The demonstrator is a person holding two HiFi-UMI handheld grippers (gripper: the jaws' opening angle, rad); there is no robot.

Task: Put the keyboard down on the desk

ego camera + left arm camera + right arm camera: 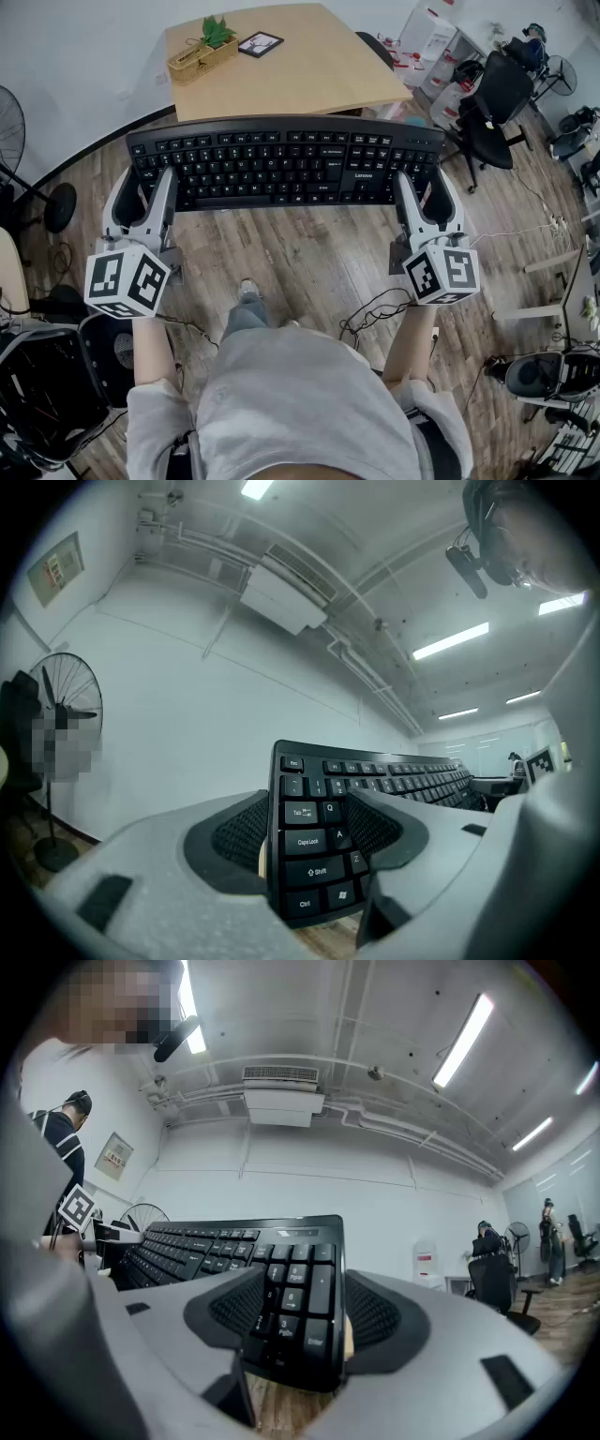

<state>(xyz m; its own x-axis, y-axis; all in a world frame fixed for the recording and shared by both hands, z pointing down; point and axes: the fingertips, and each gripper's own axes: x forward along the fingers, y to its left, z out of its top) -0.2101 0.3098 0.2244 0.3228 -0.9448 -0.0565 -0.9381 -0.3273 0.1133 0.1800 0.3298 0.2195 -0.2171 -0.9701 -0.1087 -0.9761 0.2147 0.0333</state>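
Looking down across a wood-plank floor (300, 253) in a white-walled office, facing a pale wooden desk (300, 80) straight ahead.

Holding the keyboard (281, 164) in the air by its two short ends, over the floor and just short of the desk's near edge, not yet resting on anything.

Clamping the left gripper (150, 187) on the Ctrl-and-Shift end, one ribbed pad pressing on the key face and the other on the underside. Clamping the right gripper (422, 192) the same way on the number-pad end.

Carrying the board roughly level, keys up, with its long axis running left to right and lying nearly along the desk's near edge. Reaching forward about equally with both grippers, so standing no nearer the desk on one side than the other.

Judging the coming move as a straight push forward over the near edge, then an even lowering of both ends onto the bare near half. Steering clear, probably with ease, of the basket with a plant (202, 54) at the far left corner and the small frame (260, 43) beside it along the far edge.
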